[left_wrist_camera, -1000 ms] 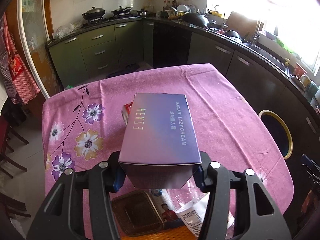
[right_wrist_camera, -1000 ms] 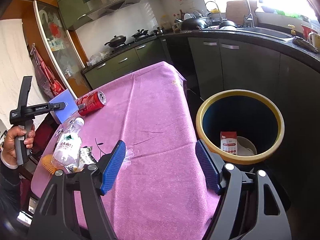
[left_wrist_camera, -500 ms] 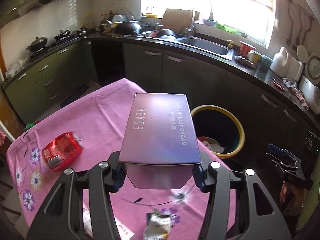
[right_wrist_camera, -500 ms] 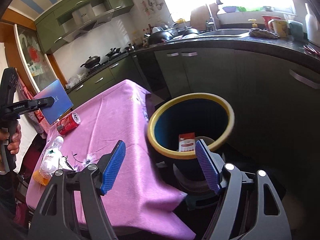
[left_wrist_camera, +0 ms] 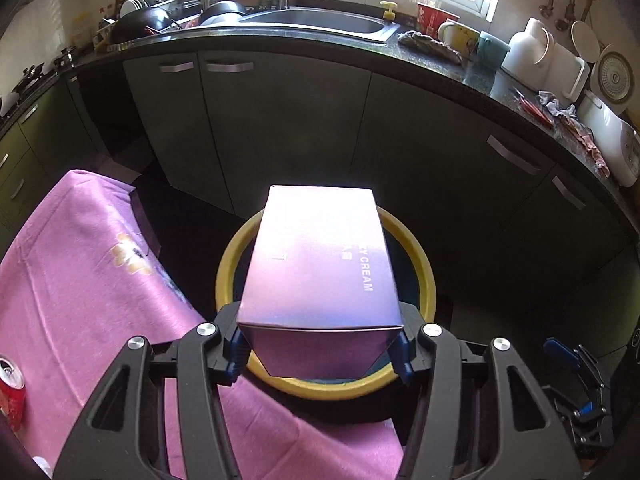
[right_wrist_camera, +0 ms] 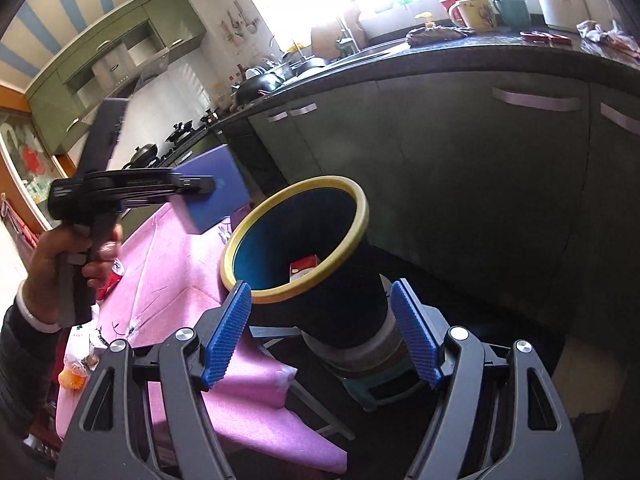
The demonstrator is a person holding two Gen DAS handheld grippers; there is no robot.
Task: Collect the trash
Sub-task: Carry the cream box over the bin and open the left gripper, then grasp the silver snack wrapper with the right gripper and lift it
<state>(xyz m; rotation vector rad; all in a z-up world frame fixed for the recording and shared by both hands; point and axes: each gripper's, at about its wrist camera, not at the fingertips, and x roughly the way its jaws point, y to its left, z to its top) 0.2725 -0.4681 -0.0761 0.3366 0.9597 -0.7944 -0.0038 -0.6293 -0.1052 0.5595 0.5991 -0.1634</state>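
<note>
The left tongs (left_wrist_camera: 320, 350), gripping the purple box (left_wrist_camera: 320, 264), have swung from the table to above the bin (left_wrist_camera: 424, 276) mid-frame; right tongs (right_wrist_camera: 324, 336) gape empty.

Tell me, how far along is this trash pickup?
Partway. One red and white carton already lies inside the yellow-rimmed bin. The left gripper holds a purple box above the bin, not yet dropped. The right gripper is open and empty. A red can still sits on the pink tablecloth.
</note>
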